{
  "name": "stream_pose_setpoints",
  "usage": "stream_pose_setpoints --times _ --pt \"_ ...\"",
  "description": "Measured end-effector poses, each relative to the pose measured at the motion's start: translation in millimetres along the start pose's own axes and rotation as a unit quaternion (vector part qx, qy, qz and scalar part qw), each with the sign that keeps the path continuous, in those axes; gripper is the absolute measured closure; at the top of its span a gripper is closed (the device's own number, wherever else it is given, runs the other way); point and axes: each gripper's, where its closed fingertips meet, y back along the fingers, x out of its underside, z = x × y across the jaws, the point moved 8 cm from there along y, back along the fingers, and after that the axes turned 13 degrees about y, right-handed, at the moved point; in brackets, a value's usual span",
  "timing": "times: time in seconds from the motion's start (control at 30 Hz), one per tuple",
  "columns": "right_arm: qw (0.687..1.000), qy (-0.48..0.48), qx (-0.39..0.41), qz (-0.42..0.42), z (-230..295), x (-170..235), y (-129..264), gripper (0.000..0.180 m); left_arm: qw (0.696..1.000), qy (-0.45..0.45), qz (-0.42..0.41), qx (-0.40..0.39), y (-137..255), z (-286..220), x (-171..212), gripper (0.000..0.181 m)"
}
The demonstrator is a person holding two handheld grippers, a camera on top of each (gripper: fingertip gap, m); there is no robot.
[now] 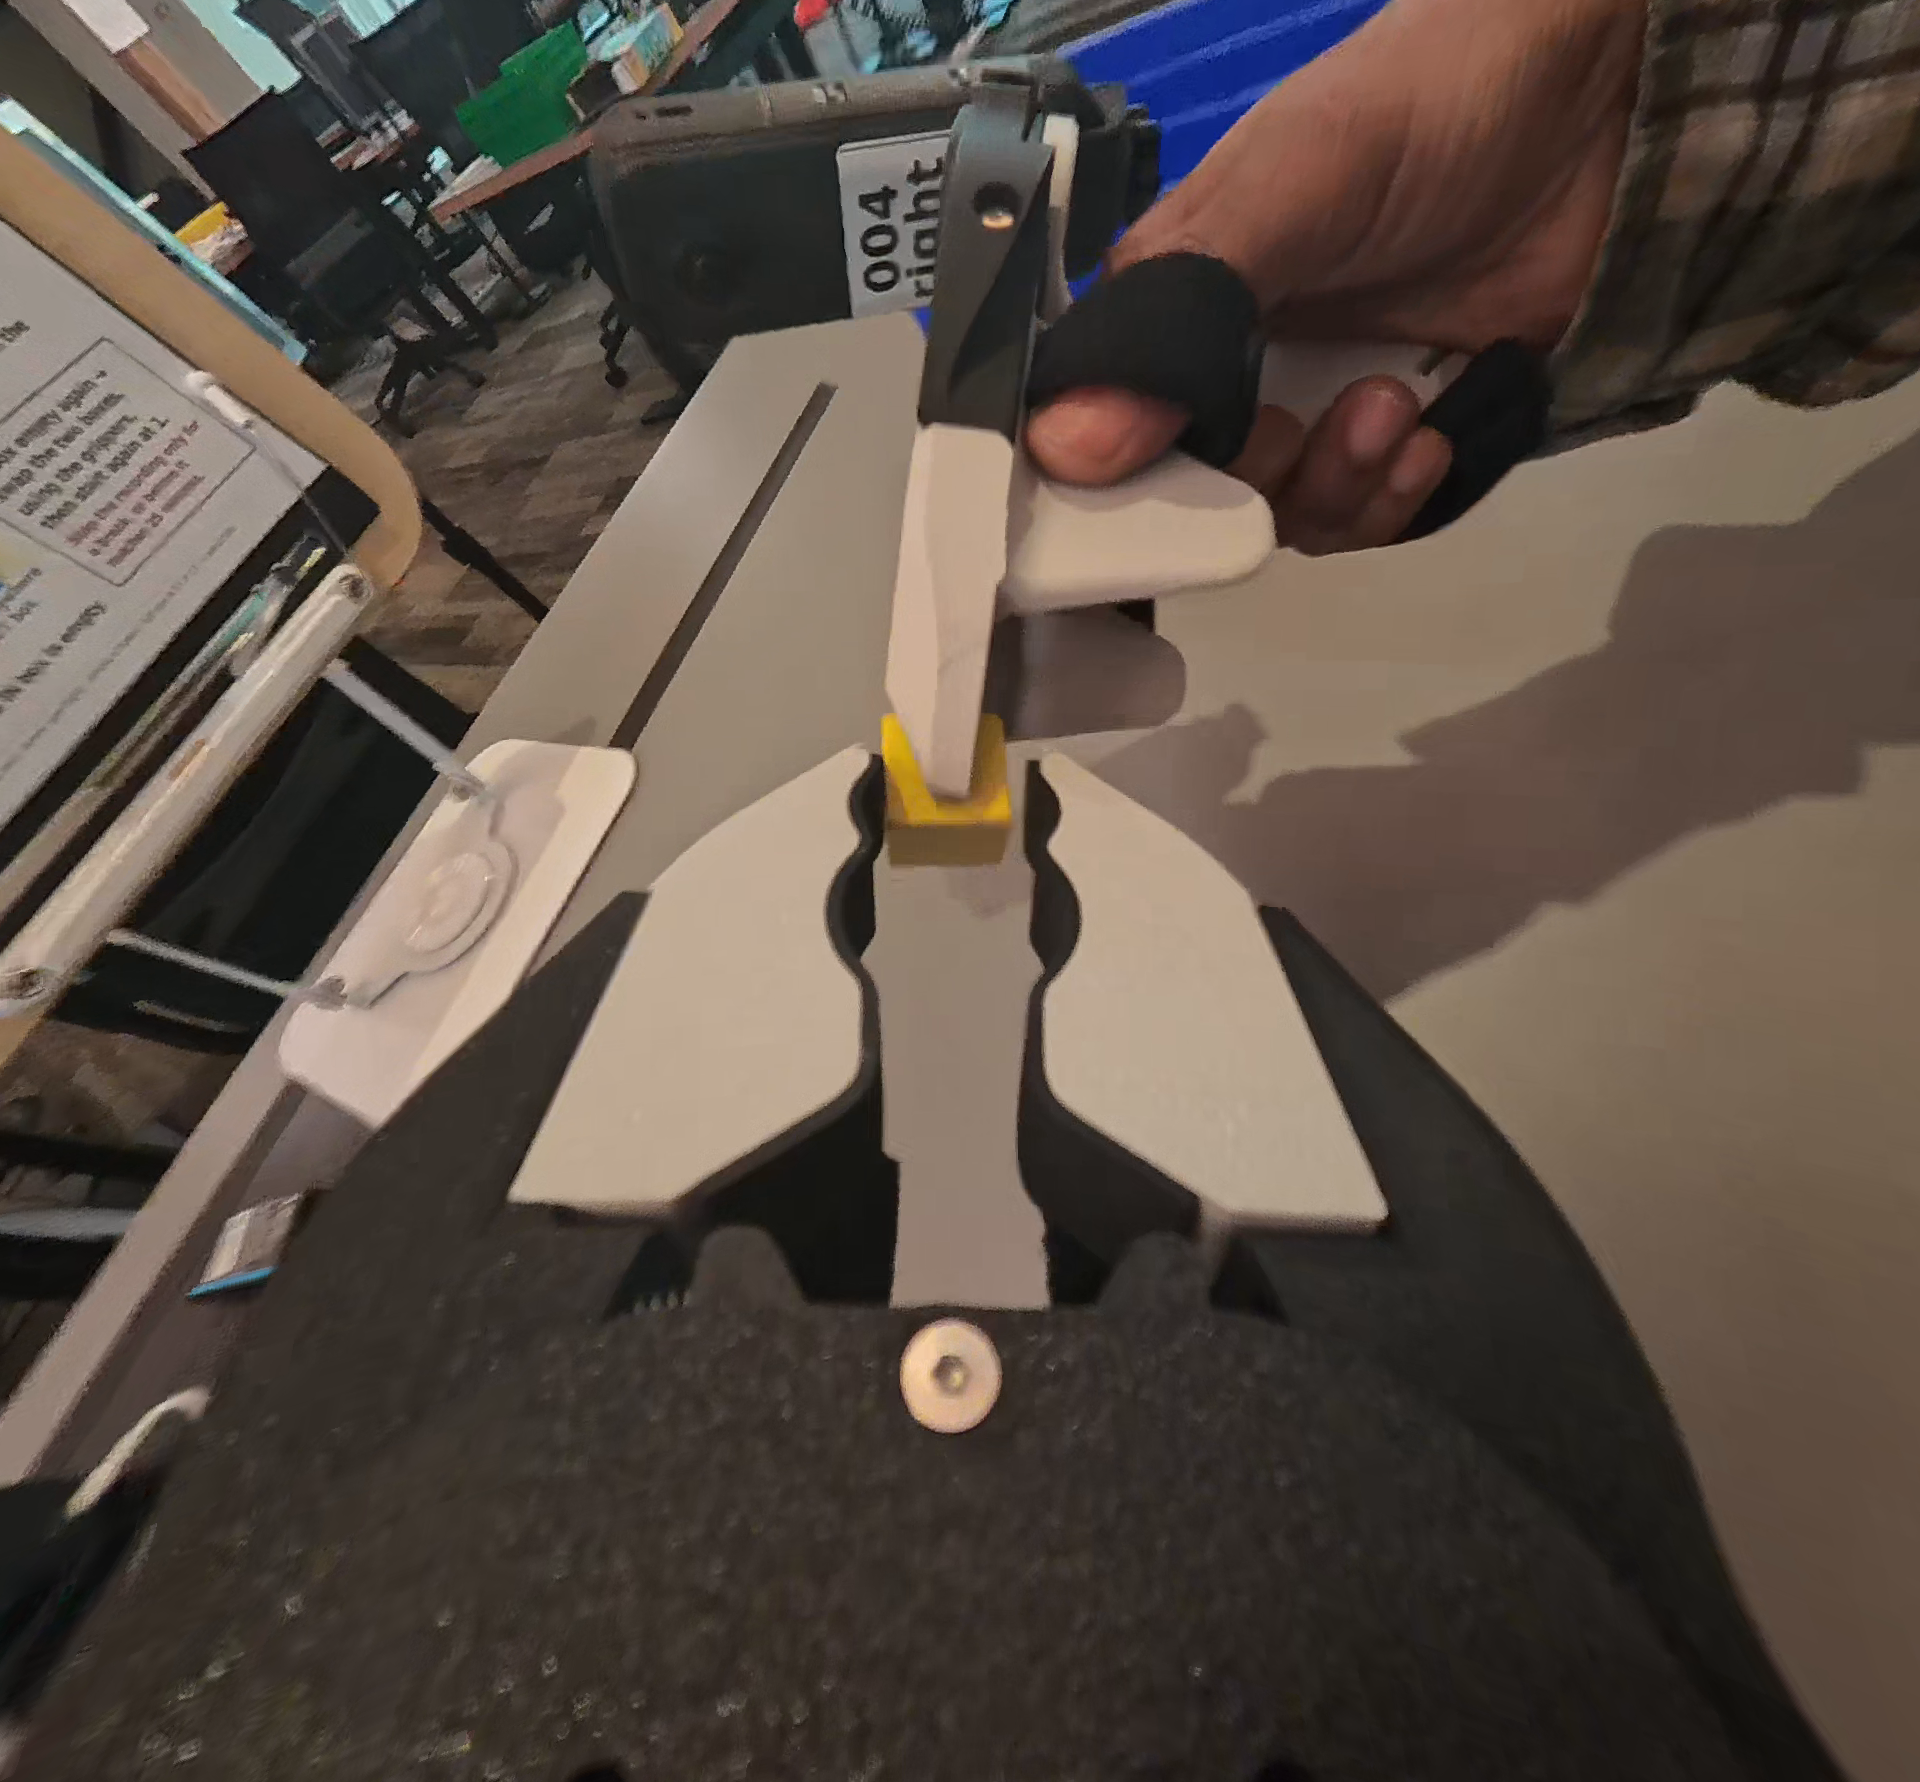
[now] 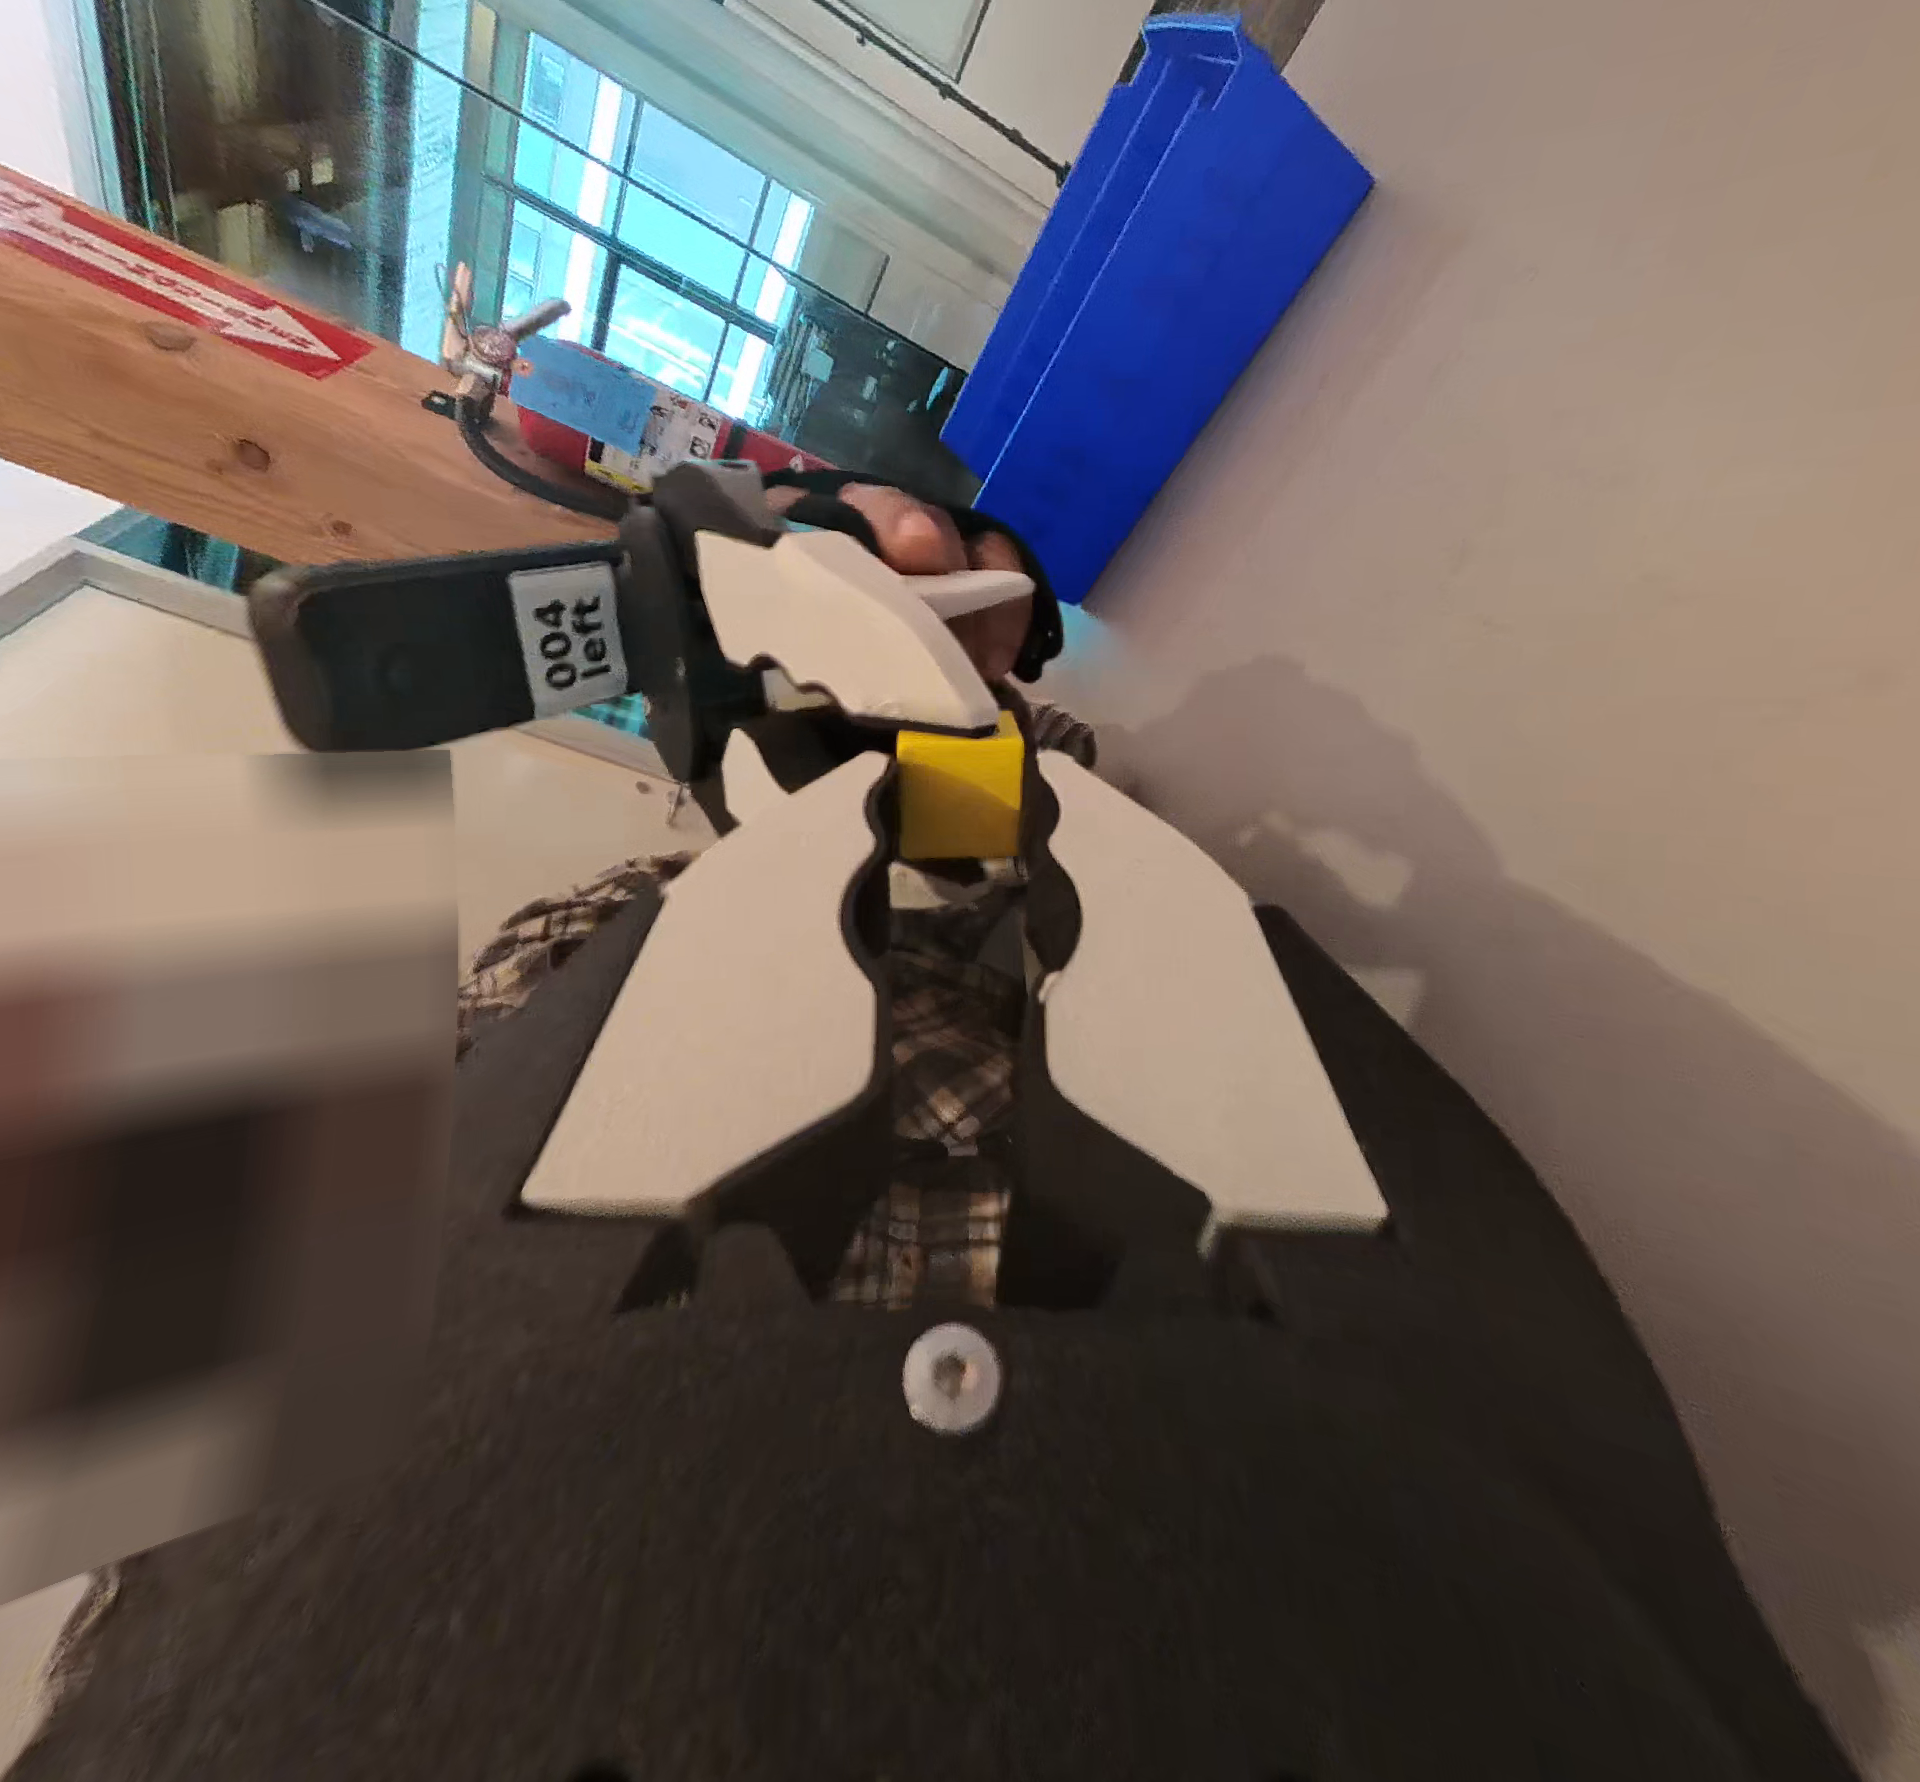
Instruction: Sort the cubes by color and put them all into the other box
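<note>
A yellow cube (image 1: 948, 823) hangs above the grey table (image 1: 1558, 901) between both grippers. My right gripper (image 2: 958, 782) is shut on the yellow cube (image 2: 956, 797), with both fingertips touching its sides. In the left wrist view it comes down from above, and its near finger (image 1: 940, 610) covers the cube's middle. My left gripper (image 1: 954, 782) stands around the same cube, slightly open, with a narrow gap at its right fingertip. In the right wrist view the left gripper's upper finger (image 2: 852, 631) lies on the cube's top edge. No other cubes show.
A blue box (image 1: 1299, 18) stands at the table's far side; it also shows in the right wrist view (image 2: 1143, 298). A sign stand (image 1: 156, 485) on a white base plate (image 1: 457, 901) is at the table's left edge. A person's hand (image 1: 1403, 174) holds the right gripper.
</note>
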Motion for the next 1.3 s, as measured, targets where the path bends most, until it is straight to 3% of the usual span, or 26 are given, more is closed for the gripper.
stream_pose_setpoints --times 0.1,0.2,0.27,0.37,0.4,0.47,0.7,0.87,0.97,1.13,1.3 --pt "0.999 0.016 0.037 -0.023 2.6 -8.6 45.6 0.158 0.995 0.069 -0.037 0.06 -5.4 -2.0 4.4 0.127" --pt "0.978 0.053 0.199 -0.035 -3.2 -23.3 136.0 0.158 0.983 0.135 -0.059 0.113 -14.3 -0.5 21.0 0.1" --pt "0.942 0.06 0.328 -0.045 -8.3 -30.5 209.6 0.158 0.974 0.167 -0.064 0.137 -20.3 -0.2 33.2 0.092" --pt "0.856 0.055 0.511 -0.053 -16.0 -31.5 314.7 0.158 0.969 0.18 -0.06 0.161 -26.3 -4.2 43.9 0.091" --pt "0.832 0.049 0.551 -0.05 -20.3 -28.7 342.0 0.158 0.969 0.175 -0.058 0.162 -28.1 -5.6 46.2 0.092" --pt "0.812 0.016 0.581 -0.049 -35.2 -19.1 377.5 0.158 0.971 0.165 -0.052 0.166 -32.4 -8.6 49.6 0.094" --pt "0.837 -0.066 0.544 0.004 -117.3 20.0 379.6 0.158 0.974 0.148 -0.026 0.171 -46.8 -15.8 61.5 0.103" --pt "0.85 -0.064 0.523 0.022 -140.2 27.0 368.1 0.157 0.974 0.14 -0.027 0.177 -47.6 -17.6 63.6 0.109" --pt "0.846 -0.061 0.528 0.035 -138.6 24.8 368.2 0.125 0.974 0.137 -0.024 0.176 -47.4 -17.7 64.6 0.109" --pt "0.817 -0.034 0.574 0.048 -92.5 10.1 390.2 0.106 0.978 0.124 -0.023 0.169 -45.7 -19.7 64.1 0.11" --pt "0.743 -0.033 0.666 0.06 -22.7 -0.1 447.4 0.097 0.981 0.111 -0.017 0.161 -45.5 -22.0 64.3 0.11"
